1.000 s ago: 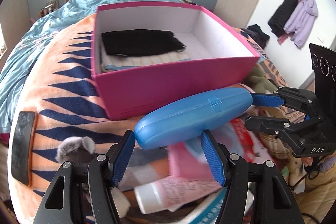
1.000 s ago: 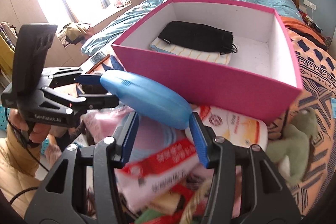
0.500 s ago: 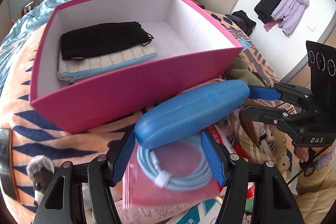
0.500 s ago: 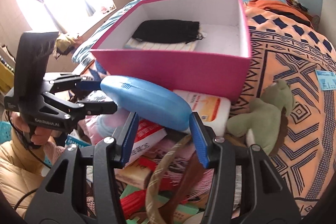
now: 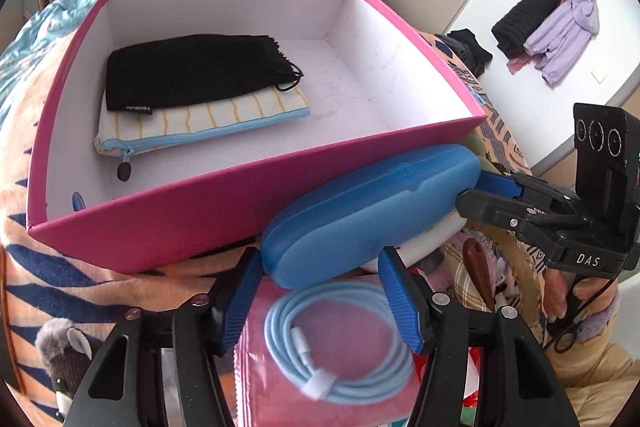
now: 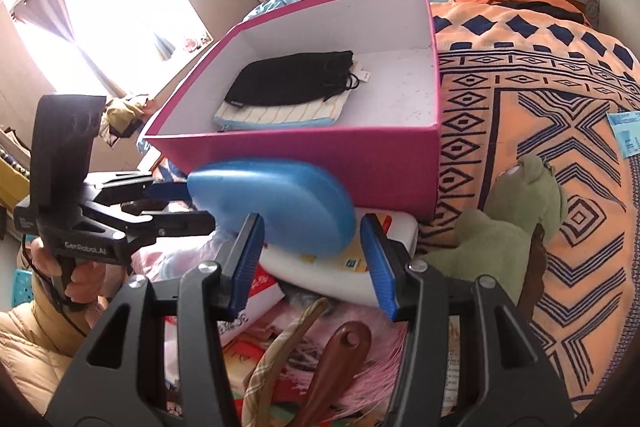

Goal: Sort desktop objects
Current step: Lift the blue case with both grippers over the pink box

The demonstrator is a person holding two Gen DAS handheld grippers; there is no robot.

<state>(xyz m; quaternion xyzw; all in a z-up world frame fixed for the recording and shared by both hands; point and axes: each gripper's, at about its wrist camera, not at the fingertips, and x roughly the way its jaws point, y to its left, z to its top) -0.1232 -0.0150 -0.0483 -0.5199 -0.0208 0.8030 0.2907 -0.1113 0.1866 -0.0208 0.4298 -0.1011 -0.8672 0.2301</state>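
Gripping opposite ends of a smooth blue oval plastic glasses case [image 5: 370, 217], the left gripper [image 5: 320, 297] and the right gripper [image 6: 316, 259] hold it in the air just in front of the near wall of a large open pink cardboard box [image 5: 192, 215] with a white inside. Each gripper's blue ribbed pads [image 5: 400, 303] press on the case's rounded end, so both are clamped on it. In the left wrist view the case runs slantwise, its far end taken by the right gripper [image 5: 476, 193]; in the right wrist view the left gripper [image 6: 182, 203] pinches the case's far end [image 6: 272, 205]. The box sits on an orange blanket with dark blue geometric patterns [image 6: 540, 115] spread over the bed. Inside the box, toward its left wall in the left wrist view, a black drawstring fabric pouch [image 5: 192, 71] lies on top of a cream striped zip pouch with blue trim [image 5: 208, 125]; the rest of the floor is bare white. Below the case lies a pile of clutter: a coiled light blue charging cable [image 5: 340, 343] on a pink bag, a white rectangular packet with orange print [image 6: 352, 267], and a green plush toy [image 6: 516, 219] at the box's near right corner.
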